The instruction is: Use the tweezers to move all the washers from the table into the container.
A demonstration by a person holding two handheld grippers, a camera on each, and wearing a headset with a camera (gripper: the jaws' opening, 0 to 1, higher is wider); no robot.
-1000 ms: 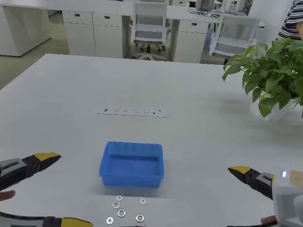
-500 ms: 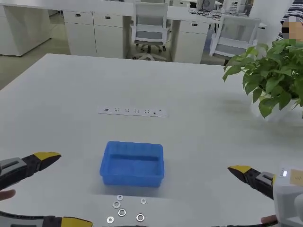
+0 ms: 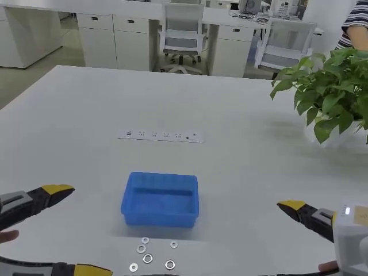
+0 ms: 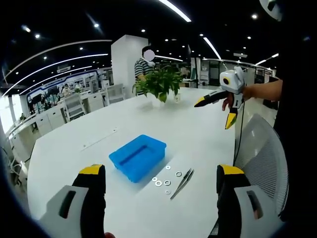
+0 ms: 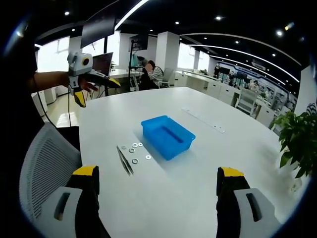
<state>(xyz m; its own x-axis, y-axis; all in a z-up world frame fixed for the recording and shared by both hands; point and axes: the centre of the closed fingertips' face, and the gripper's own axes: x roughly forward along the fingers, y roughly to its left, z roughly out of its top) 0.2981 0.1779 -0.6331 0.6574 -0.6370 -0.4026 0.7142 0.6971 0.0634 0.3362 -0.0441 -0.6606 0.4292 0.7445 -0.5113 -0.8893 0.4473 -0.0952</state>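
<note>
A blue container (image 3: 160, 199) stands on the white table (image 3: 241, 149), near its front. Several washers (image 3: 148, 259) lie loose just in front of it. The tweezers (image 4: 182, 183) lie flat on the table beside the washers (image 4: 161, 181), untouched; they also appear as the tweezers (image 5: 125, 159) next to the washers (image 5: 133, 148). My left gripper (image 3: 75, 230) hovers open to the left of the container, with nothing between its jaws. My right gripper (image 3: 284, 241) hovers open well to the right, also with nothing in it. Both are above the table and apart from the objects.
A leafy potted plant (image 3: 333, 92) stands at the table's right side. A flush power strip (image 3: 160, 135) lies behind the container. A mesh chair back (image 4: 262, 158) is at the table's near edge. Desks and chairs stand beyond the table.
</note>
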